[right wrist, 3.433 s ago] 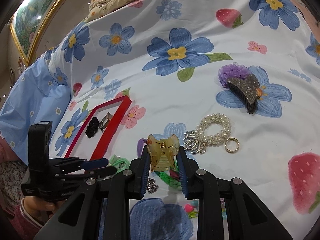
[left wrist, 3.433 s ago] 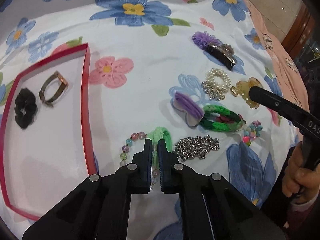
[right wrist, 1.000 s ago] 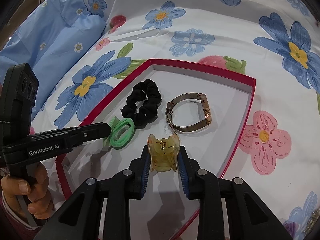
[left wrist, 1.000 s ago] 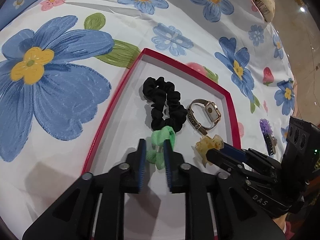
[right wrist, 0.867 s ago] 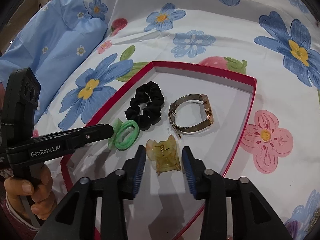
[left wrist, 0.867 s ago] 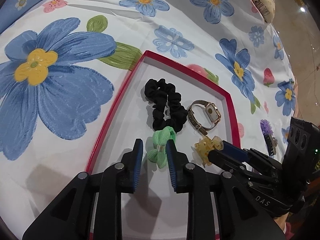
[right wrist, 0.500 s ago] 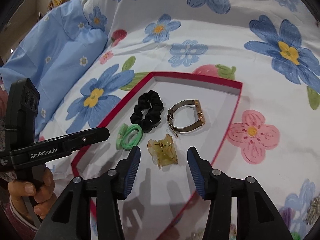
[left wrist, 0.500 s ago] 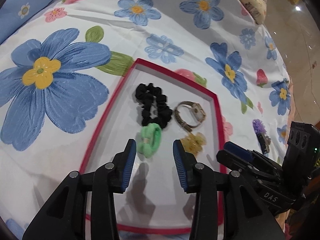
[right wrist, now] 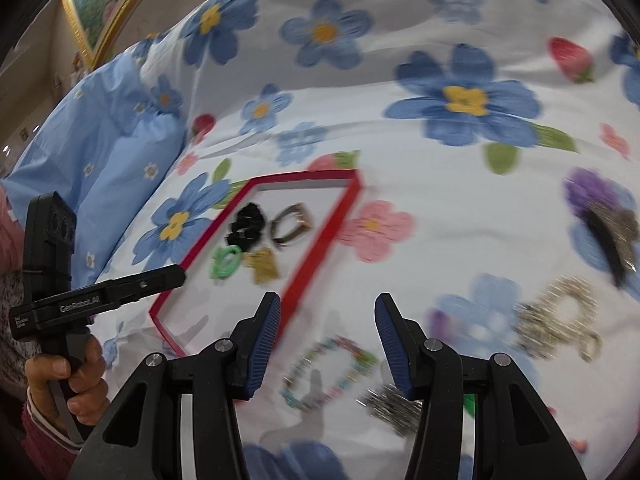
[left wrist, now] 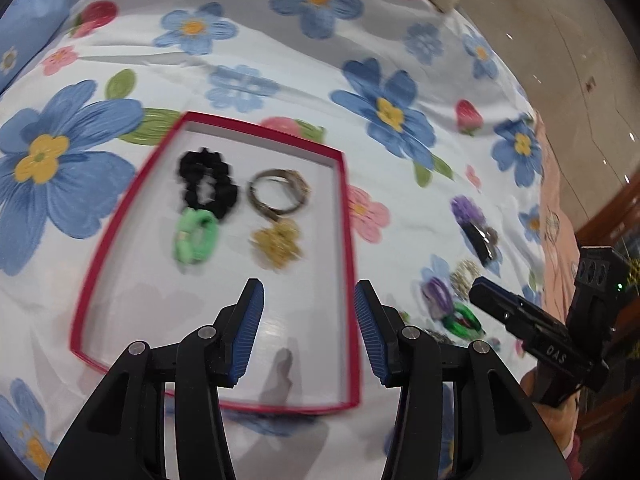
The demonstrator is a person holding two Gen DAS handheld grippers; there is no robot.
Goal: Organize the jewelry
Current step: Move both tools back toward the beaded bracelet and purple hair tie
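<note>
Both sets of tongs are hanging wide apart with nothing between them. The left gripper is hovering over the near, bare end of the red tray, while the right gripper is sitting off the tray's edge, above a beaded bracelet and a silver chain lying on the flowered sheet.

Further in, the tray is holding four pieces in a loose square: the green hair tie and the amber claw clip nearer, then the black scrunchie just touching the green one, and the watch beside it, above the clip.

Off to the right of the tray, still on the sheet, a pearl bracelet and a dark clip on a purple scrunchie are lying, all a bit motion-blurred.
</note>
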